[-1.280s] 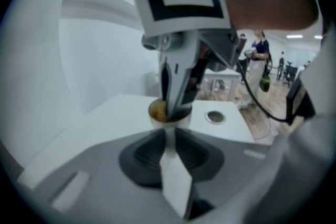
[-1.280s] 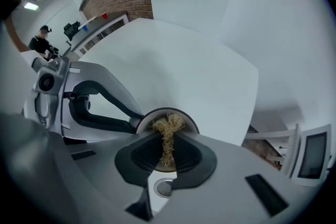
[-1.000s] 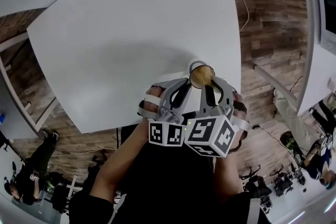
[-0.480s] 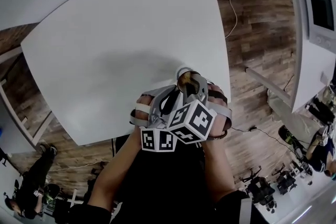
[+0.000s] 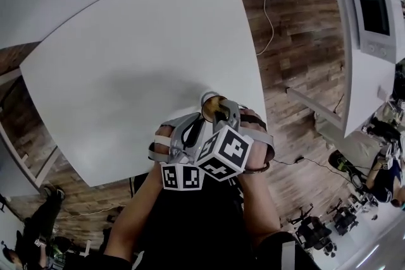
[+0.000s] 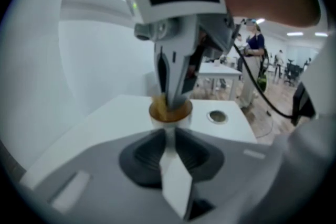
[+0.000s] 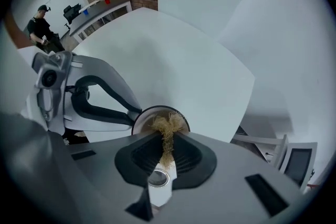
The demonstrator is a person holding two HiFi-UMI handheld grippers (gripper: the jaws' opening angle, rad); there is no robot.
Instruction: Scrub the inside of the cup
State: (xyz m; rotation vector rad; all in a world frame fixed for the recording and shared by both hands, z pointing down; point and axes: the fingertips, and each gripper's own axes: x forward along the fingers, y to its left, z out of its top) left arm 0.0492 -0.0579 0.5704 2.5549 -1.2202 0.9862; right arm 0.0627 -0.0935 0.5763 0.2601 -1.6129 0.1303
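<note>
A large white table [image 5: 126, 60] fills the upper left and the middle of the head view, and a brown wooden floor [image 5: 297, 66] shows along its right side. At the bottom of this view the person's two forearms [image 5: 136, 212] reach upward in the frame and meet near the table's lower right edge

The left gripper [image 6: 169, 134] comes in from the lower left, tilted downward, and its marker cube [image 5: 182, 177] sits at the bottom centre. Its jaws are closed on the near wall of the cup [image 5: 209, 100] and hold it there. The right gripper [image 7: 167, 136] stands just to the right of the left one and points straight down over the cup, so that its own marker cube [image 5: 224, 152] faces the head camera. Its jaws are pressed together on a tan fibrous scrubber [image 7: 167, 124]

The cup is a little right of centre and just below the middle of the head view, close to the table's edge. It is upright, white outside, with its mouth open upward. Whether its bottom rests on the table I cannot tell. The scrubber hangs down from the right jaws into the mouth of the cup, and its loose fibres spread against the inner wall near the rim
</note>
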